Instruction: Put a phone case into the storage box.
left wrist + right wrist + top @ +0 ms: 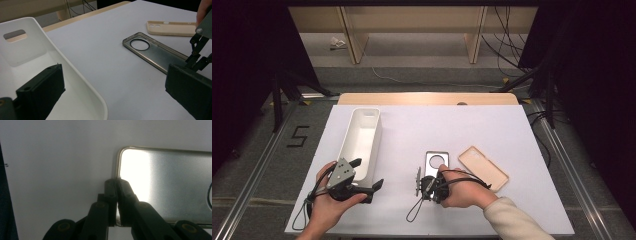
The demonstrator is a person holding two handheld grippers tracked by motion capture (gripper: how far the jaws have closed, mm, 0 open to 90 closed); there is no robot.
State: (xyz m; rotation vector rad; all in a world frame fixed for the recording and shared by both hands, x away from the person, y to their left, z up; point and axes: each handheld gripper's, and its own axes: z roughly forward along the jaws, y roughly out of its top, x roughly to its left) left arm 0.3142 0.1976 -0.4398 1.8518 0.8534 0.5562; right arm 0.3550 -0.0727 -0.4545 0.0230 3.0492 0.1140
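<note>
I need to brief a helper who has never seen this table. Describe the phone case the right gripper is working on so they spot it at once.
Start at the white table sheet and find the long white bin on its left. Right of the bin, at the table's middle, lies the grey see-through phone case, its near edge pinched in the right gripper. Unlike the beige case beside it, it is clear with one big round camera hole.

The right tool (428, 184) and its hand cover the grey phone case's (435, 161) near end. The white bin (82, 85) is cut off at the left gripper view's edge.
</note>
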